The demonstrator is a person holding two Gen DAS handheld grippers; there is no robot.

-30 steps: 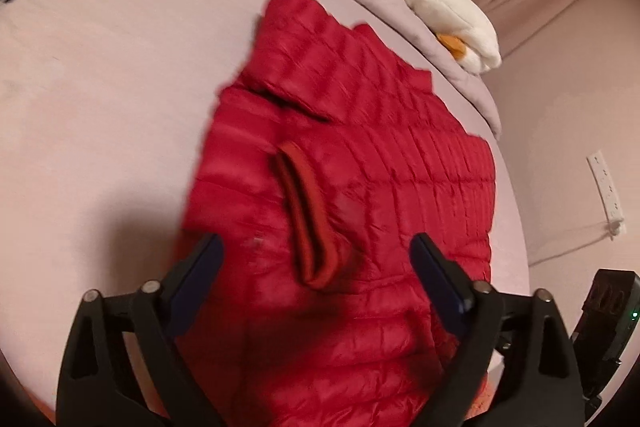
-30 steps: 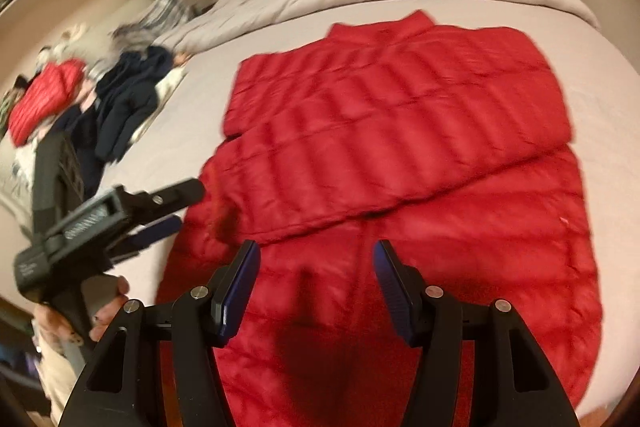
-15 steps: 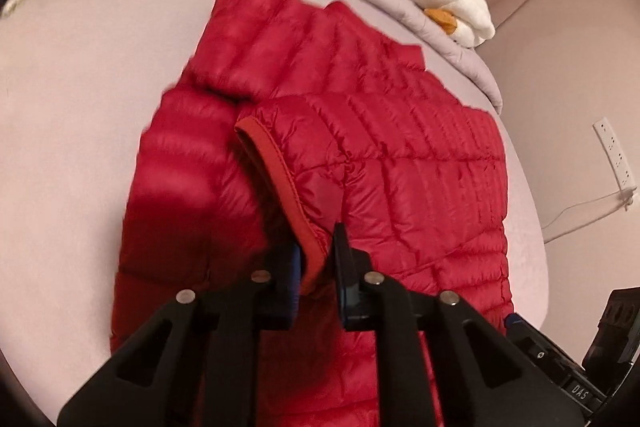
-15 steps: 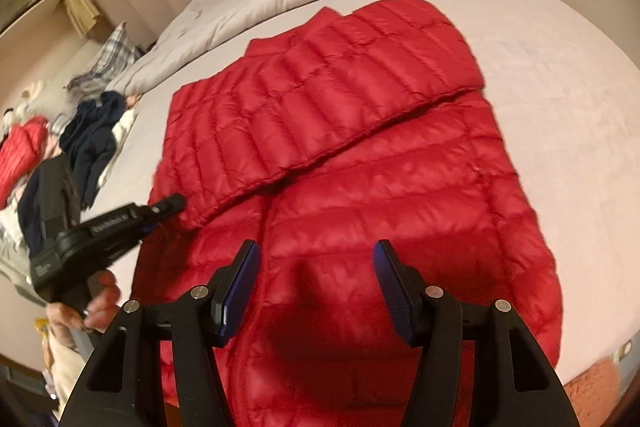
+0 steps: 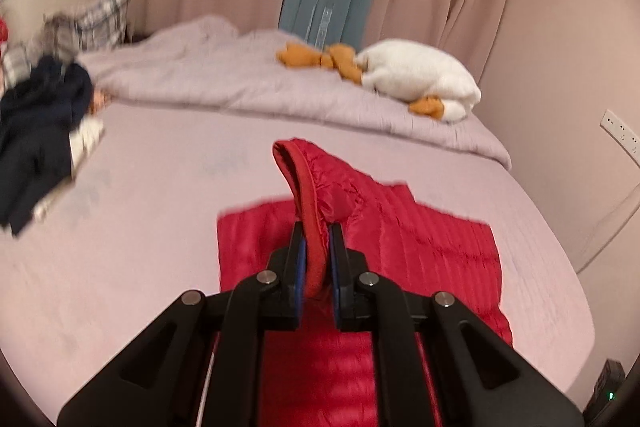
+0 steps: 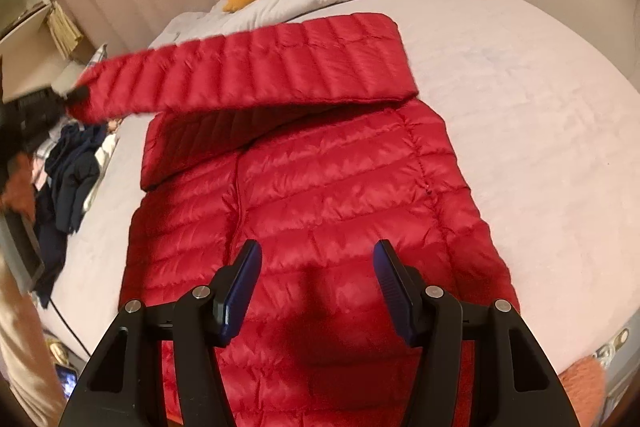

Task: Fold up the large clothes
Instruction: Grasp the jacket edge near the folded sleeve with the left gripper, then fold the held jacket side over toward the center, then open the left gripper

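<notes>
While the red jacket (image 6: 320,187) lies spread on the bed (image 6: 540,107), the left gripper (image 5: 317,259) pinches its cuff (image 5: 310,227), holding the sleeve (image 6: 248,71) raised across the body. Over the hem, the right gripper (image 6: 318,291) hangs with jaws wide and empty.

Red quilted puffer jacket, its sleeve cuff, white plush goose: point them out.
Red quilted puffer jacket (image 6: 320,195): right wrist view, body panel.
Sleeve cuff (image 5: 310,195): left wrist view, ribbed edge above the fingers.
White plush goose (image 5: 416,77): left wrist view, body.
</notes>
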